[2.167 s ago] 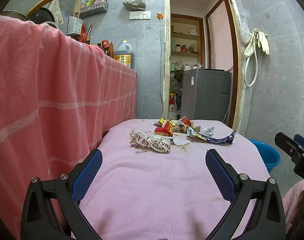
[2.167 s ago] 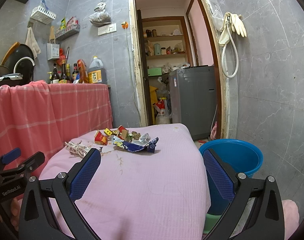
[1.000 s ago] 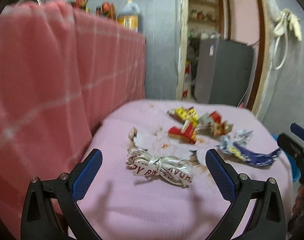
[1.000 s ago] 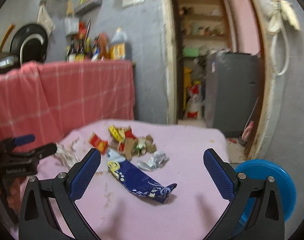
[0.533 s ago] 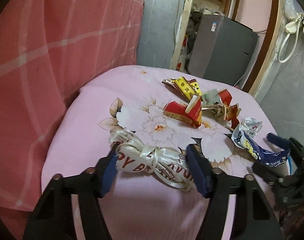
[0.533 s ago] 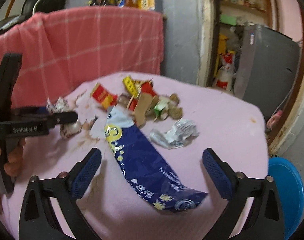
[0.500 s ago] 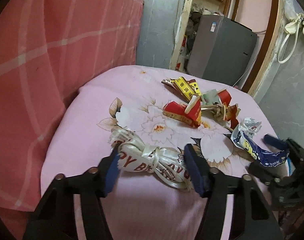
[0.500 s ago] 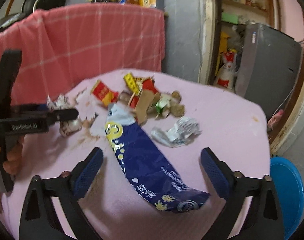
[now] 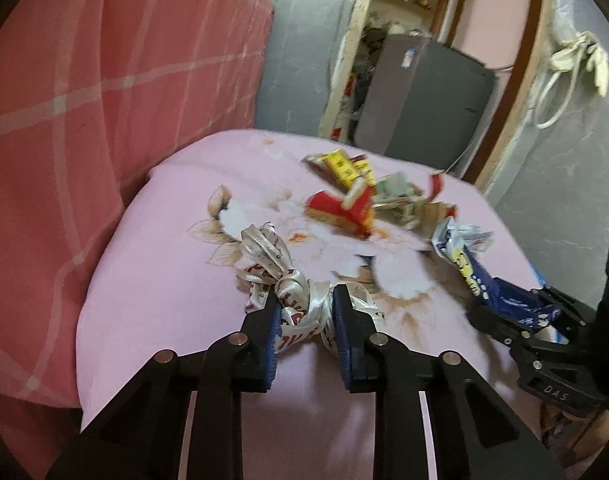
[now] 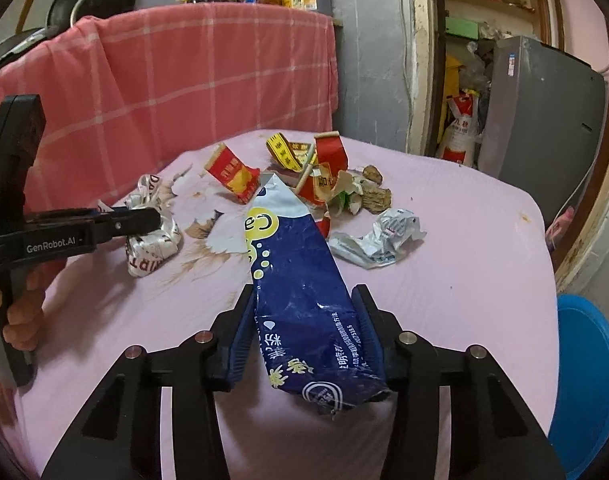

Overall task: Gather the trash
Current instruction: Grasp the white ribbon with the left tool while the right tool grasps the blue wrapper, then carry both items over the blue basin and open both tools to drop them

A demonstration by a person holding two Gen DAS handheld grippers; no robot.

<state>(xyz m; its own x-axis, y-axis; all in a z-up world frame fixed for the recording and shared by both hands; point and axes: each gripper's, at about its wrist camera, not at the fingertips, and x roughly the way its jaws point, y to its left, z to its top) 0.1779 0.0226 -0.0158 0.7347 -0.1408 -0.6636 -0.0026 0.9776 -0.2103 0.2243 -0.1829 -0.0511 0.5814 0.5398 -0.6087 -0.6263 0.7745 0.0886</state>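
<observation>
Nearest the left wrist camera, the left gripper has its jaws closing on one knotted white ribbon with red lettering; both blue pads press against the bundle, which rests on the pink surface. Nearest the right wrist camera, the right gripper has its jaws closing around one flattened blue snack bag; the bag lies lengthwise between the two pads, both of which touch its edges. A hand holds the left gripper's handle at the left edge of the right wrist view.

Beyond the bag lies one crumpled white wrapper, just beside the bag's right edge. Farther back sits a cluster of torn packaging: one red-and-yellow carton, one yellow strip, one red torn box and brown scraps, the pieces touching or overlapping one another.

Off the surface's right edge stands one blue bucket. Behind the surface hangs one red checked cloth. Through the doorway stands one grey appliance.
</observation>
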